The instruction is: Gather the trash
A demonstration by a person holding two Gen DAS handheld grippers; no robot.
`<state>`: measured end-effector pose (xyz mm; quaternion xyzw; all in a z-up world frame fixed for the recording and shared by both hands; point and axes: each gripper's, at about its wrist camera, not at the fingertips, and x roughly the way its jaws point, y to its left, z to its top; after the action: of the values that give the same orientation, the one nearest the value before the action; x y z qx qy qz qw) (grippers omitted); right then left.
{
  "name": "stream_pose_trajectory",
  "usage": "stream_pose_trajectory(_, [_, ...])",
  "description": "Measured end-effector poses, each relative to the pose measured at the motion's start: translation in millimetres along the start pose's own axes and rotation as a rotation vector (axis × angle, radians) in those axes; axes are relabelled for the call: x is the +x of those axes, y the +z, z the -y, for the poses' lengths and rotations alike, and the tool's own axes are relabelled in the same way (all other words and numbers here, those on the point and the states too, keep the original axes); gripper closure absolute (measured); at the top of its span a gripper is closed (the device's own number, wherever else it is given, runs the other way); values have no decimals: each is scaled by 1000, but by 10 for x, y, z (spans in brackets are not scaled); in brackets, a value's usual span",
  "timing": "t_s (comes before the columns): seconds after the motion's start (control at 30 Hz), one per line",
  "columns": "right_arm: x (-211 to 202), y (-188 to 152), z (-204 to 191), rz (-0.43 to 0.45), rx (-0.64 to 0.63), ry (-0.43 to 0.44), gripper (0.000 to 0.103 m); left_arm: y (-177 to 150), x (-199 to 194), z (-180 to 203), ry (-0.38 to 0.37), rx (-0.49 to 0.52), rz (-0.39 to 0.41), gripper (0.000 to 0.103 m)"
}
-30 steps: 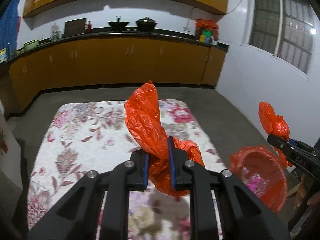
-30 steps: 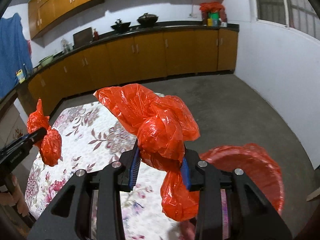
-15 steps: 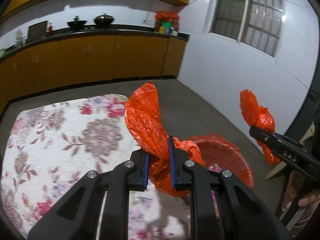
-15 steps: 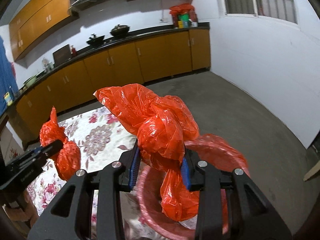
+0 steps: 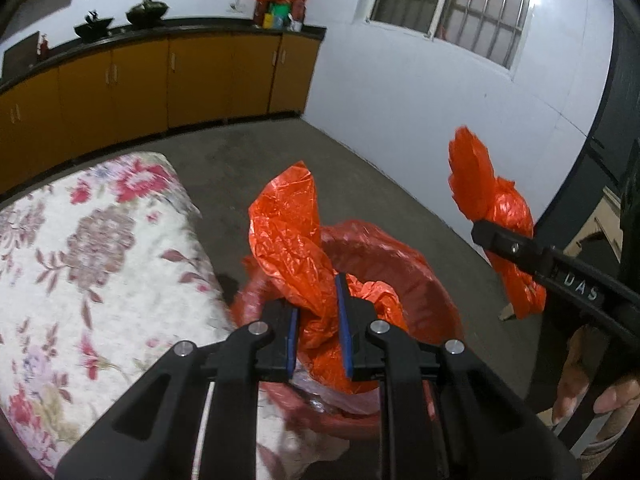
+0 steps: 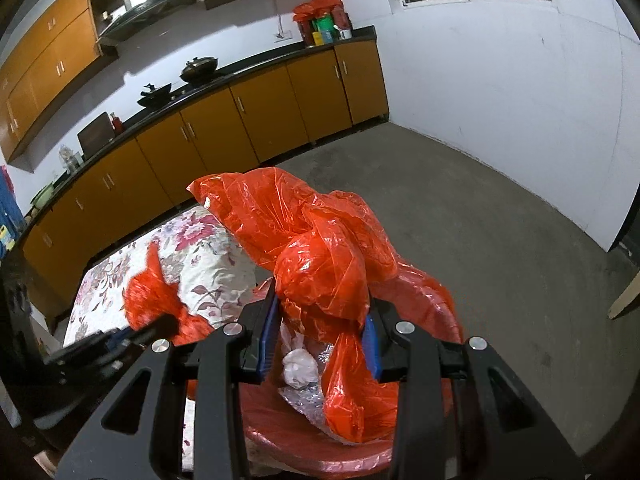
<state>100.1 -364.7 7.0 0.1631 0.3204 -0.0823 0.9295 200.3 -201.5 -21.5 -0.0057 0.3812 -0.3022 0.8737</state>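
A grey concrete floor (image 6: 480,216) is seen, on which a red bin (image 5: 424,280) lined with red plastic is stood. Just beside the bin, a surface covered by a floral cloth (image 5: 92,272) is set. Beyond the bin, orange cabinets (image 6: 256,120) are stood on the floor along the wall.

Fingers (image 6: 266,330) clamp red bag (image 6: 320,256) above bin (image 6: 432,300).

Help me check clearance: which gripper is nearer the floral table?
Left. The left gripper hangs by the table edge; the right gripper is over the bin beyond it.
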Motion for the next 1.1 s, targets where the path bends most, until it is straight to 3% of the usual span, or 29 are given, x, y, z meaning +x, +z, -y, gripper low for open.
stream_pose_trajectory(0.07, [33,-5,33,-5,16,8,61,-29,96,8,-5,-11,-17,79])
stream_pose_trajectory(0.17, [63,-8,43,-6,23,10,53,-50,211,-14,-9,-28,-38,63])
stream_pose_trajectory(0.3, [18,-43,93,2,27,1,47,-106,265,-42,0,-37,-56,59])
stream_pose_trajectory(0.4, [-124,-64,79,56,1,-49,28,-163,185,-136,22,-48,-46,49])
stream_pose_trajectory(0.47, [-268,-105,56,115,-28,-90,6,-191,58,-190,47,-46,-16,37])
stream_pose_trajectory(0.6, [-598,-281,-91,225,-96,-188,3,-303,-351,-272,114,-17,80,13])
stream_pose_trajectory(0.7, [-779,-436,-178,265,-94,-231,3,-401,-653,-275,165,5,137,5])
stream_pose_trajectory(0.8, [-886,-632,-241,247,-68,-203,3,-592,-982,-286,244,36,194,4])
stream_pose_trajectory(0.9, [-935,-809,-379,218,-100,-231,3,-741,-1210,-336,304,36,219,4])
stream_pose_trajectory(1.1, [-1087,-1038,-672,255,-153,-223,3,-1055,-1608,-430,403,16,256,4])
